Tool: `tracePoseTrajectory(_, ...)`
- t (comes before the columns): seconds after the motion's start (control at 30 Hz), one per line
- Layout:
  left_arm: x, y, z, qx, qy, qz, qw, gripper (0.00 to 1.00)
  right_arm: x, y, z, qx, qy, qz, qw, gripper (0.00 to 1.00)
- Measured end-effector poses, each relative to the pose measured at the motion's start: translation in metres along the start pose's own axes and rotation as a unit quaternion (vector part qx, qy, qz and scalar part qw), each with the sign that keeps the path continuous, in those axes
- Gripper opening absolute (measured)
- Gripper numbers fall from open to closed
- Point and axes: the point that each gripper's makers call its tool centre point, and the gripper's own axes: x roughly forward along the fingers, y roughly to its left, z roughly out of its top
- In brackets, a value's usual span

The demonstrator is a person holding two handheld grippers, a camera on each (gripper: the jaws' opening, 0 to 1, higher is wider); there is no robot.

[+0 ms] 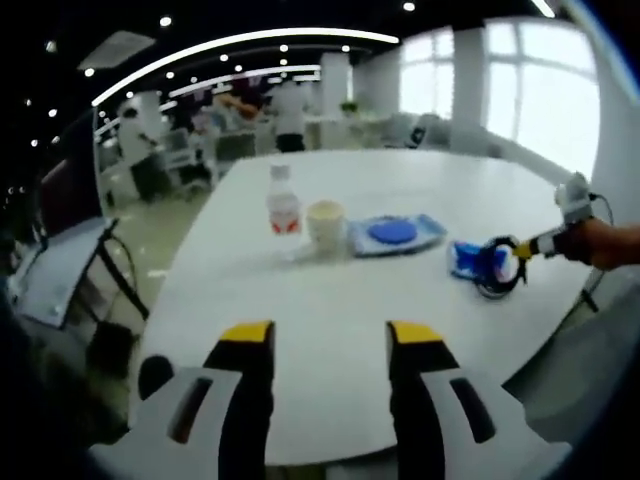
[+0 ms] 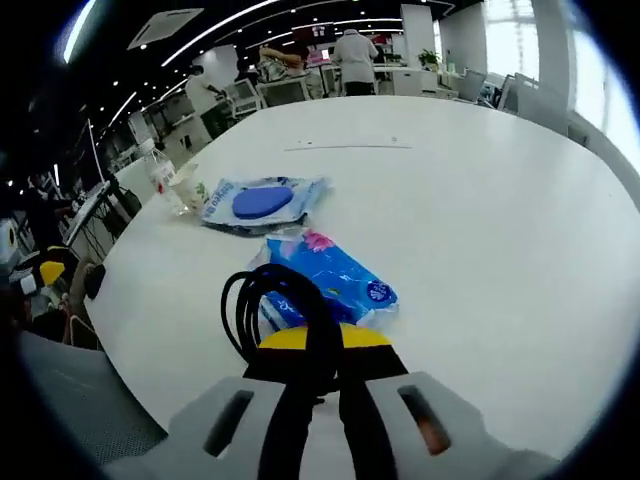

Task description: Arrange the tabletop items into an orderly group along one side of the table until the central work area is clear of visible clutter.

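- Left gripper (image 1: 328,345): jaws wide apart, nothing between them, hanging over bare white table (image 1: 330,290) near the close edge.
- Straight ahead of the left jaws, well apart from them: a small water bottle (image 1: 283,203), then a paper cup (image 1: 326,227) just beside it, then a flat clear packet with a blue round thing inside (image 1: 394,234), touching or nearly touching the cup.
- Further to the right in the left gripper view: a blue tissue pack (image 1: 472,261) and a loop of black cable (image 1: 499,268), with the other gripper reaching in from that side.
- Right gripper (image 2: 312,345): jaws squeezed together on the black cable, loop sticking up to the left of the jaws.
- Right in front of the right jaws: the blue tissue pack (image 2: 335,280), touching the cable loop. Cannot tell if the jaws pinch the pack too.
- Step in hand, as a guess: moving the cable toward the row of things.
- Next move probably needs: carry the cable to the end of the row, set it down just beside the flat packet (image 2: 262,201), then let go.
- Care needed: loop could flop open or drag the tissue pack along.
- Edges: table rim close under both grippers, so easy to drop things off this side.
- Open room: lots of bare table ahead and to the right of the right jaws (image 2: 480,200).
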Motion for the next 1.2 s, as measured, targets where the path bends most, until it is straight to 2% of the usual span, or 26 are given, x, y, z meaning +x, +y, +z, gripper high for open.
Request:
tracePoseTrajectory(0.03, 0.0, 0.0, 0.0, 0.0, 0.0, 0.0, 1.0, 0.42, 0.001, 0.007, 0.003, -0.003, -0.007, 0.014, 0.9999, 0.07)
tracePoseTrajectory(0.17, -0.001, 0.003, 0.0, -0.01, -0.003, 0.002, 0.9999, 0.41, 0.005, 0.022, 0.006, -0.024, -0.002, 0.025, 0.9994, 0.07)
tracePoseTrajectory(0.37, -0.001, 0.007, 0.0, -0.03, -0.006, 0.004, 0.9995, 0.41, 0.015, 0.046, 0.013, -0.019, -0.002, 0.048, 0.9987, 0.07)
tracePoseTrajectory(0.63, 0.0, 0.006, 0.001, -0.026, -0.007, 0.002, 0.9996, 0.42, 0.03, 0.069, 0.02, -0.026, 0.006, 0.067, 0.9974, 0.07)
tracePoseTrajectory(0.83, 0.0, 0.006, 0.001, -0.029, -0.008, 0.002, 0.9996, 0.42, 0.039, 0.078, 0.019, -0.012, 0.013, 0.075, 0.997, 0.07)
tracePoseTrajectory(0.97, -0.001, 0.007, 0.001, -0.032, -0.009, 0.004, 0.9994, 0.42, 0.045, 0.083, 0.017, -0.018, 0.023, 0.075, 0.9967, 0.07)
tracePoseTrajectory(1.2, -0.001, 0.005, 0.0, -0.029, -0.008, 0.001, 0.9995, 0.41, 0.054, 0.086, 0.009, -0.01, 0.037, 0.078, 0.9962, 0.08)
